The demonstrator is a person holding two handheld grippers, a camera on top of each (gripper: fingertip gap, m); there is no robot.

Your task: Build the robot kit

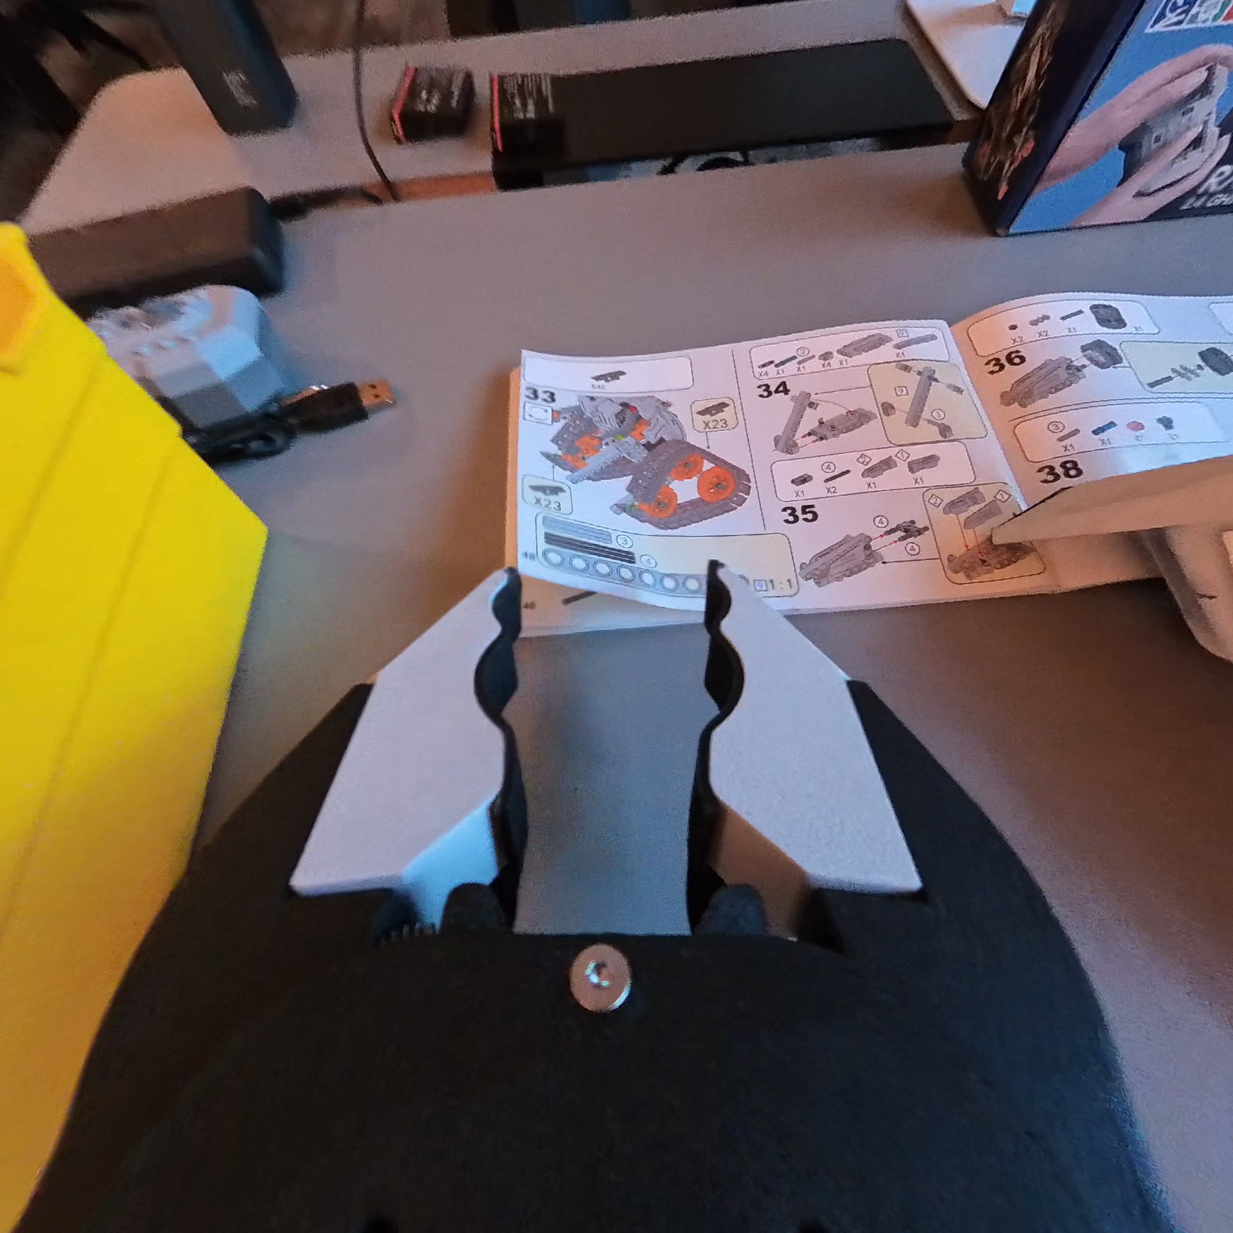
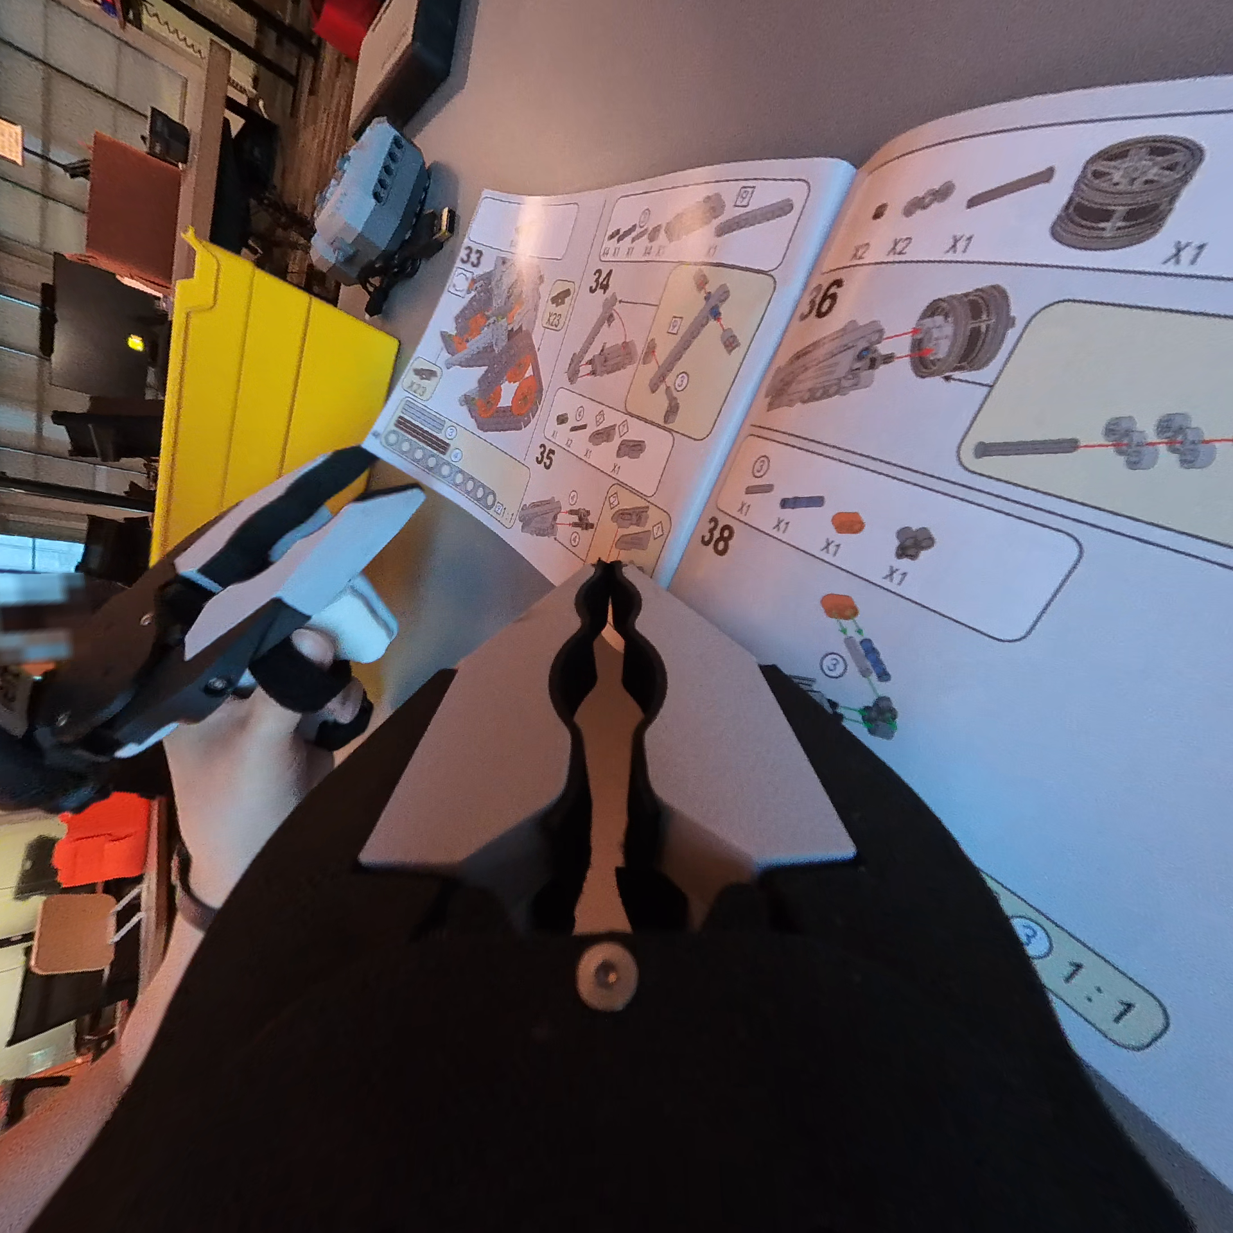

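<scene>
An open instruction booklet [image 1: 767,467] lies on the grey table [image 1: 600,280]; it also fills the right wrist view [image 2: 901,414]. My left gripper [image 1: 612,580] is open and empty, its fingertips at the near edge of the booklet's left page, which curls up slightly. My right gripper [image 2: 608,567] is shut, its tips resting on the left page close to the spine. It shows at the right of the left wrist view [image 1: 994,534]. The left gripper shows in the right wrist view [image 2: 387,480], held by a hand [image 2: 253,754].
A yellow bin [image 1: 100,600] stands close on the left, also in the right wrist view [image 2: 267,373]. A grey block [image 1: 193,353] and a USB cable [image 1: 333,400] lie beyond it. A picture box [image 1: 1101,113] stands at the back right, small black boxes [image 1: 434,100] behind. Measured from the fingertips, the grey block [image 1: 193,353] is 15 cm or so from the left gripper and 30 cm from the right. The right camera catches it too, in the right wrist view [image 2: 344,211].
</scene>
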